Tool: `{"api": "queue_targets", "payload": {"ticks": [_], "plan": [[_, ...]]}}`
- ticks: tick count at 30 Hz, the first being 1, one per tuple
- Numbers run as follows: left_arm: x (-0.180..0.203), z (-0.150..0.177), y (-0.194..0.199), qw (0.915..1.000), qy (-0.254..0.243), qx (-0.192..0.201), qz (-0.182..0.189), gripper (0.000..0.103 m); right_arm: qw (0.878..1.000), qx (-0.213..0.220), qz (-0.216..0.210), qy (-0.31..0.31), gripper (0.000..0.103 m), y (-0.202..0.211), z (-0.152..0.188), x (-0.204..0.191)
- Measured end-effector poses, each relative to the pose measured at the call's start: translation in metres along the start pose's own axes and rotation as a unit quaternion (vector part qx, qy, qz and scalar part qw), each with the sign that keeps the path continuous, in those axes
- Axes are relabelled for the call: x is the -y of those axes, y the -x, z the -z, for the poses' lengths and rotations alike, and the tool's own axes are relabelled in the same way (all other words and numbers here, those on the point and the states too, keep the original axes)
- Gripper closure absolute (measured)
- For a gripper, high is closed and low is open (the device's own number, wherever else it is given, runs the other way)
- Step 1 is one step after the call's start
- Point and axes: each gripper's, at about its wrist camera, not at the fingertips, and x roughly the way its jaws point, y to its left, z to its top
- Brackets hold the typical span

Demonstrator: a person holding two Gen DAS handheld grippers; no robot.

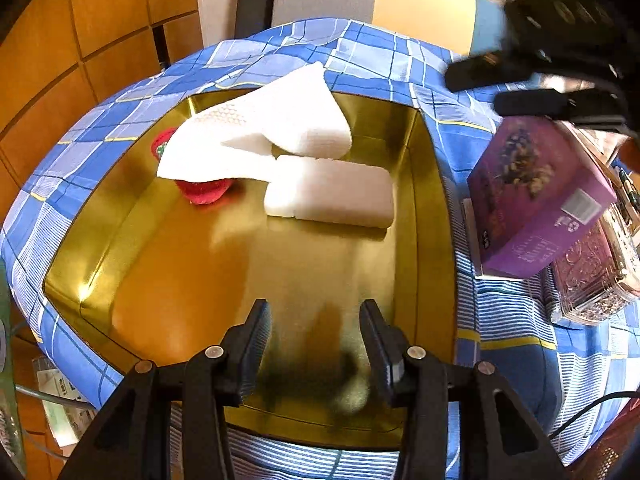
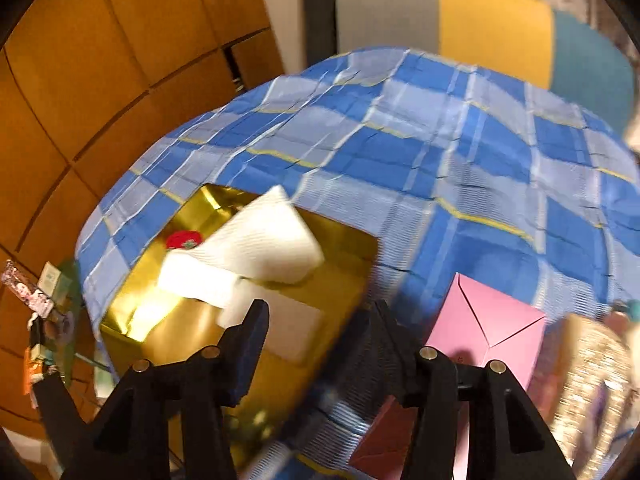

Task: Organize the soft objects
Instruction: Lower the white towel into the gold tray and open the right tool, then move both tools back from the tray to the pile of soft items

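A white foam sheet lies draped inside the gold tray, partly covering a red soft toy and overlapping a white foam block. The left hand-held gripper hovers over the tray's near end, jaws apart and empty. The right hand-held gripper, also empty with jaws apart, hangs beside the tray above the blue checked surface.

We can read no text; the white printing on the purple box is too blurred for us.
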Motion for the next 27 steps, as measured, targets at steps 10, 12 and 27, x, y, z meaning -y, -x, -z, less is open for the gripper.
{"api": "queue_targets", "payload": {"ticks": [10,12,27], "plan": [[0.02,0.001,0.015,0.9997,-0.022,0.015,-0.003,0.056,0.999,0.02,0.037,-0.002,0.047,0.047,0.03,0.023],[0.023,0.0,0.017,0.9996,-0.024,0.016,-0.002,0.056,0.999,0.041,0.014,-0.016,0.045,0.066,0.037,0.026],[0.064,0.008,0.044,0.9963,-0.067,0.051,-0.018,0.057,0.981,0.114,0.083,-0.134,0.042,0.16,0.13,0.108]]}}
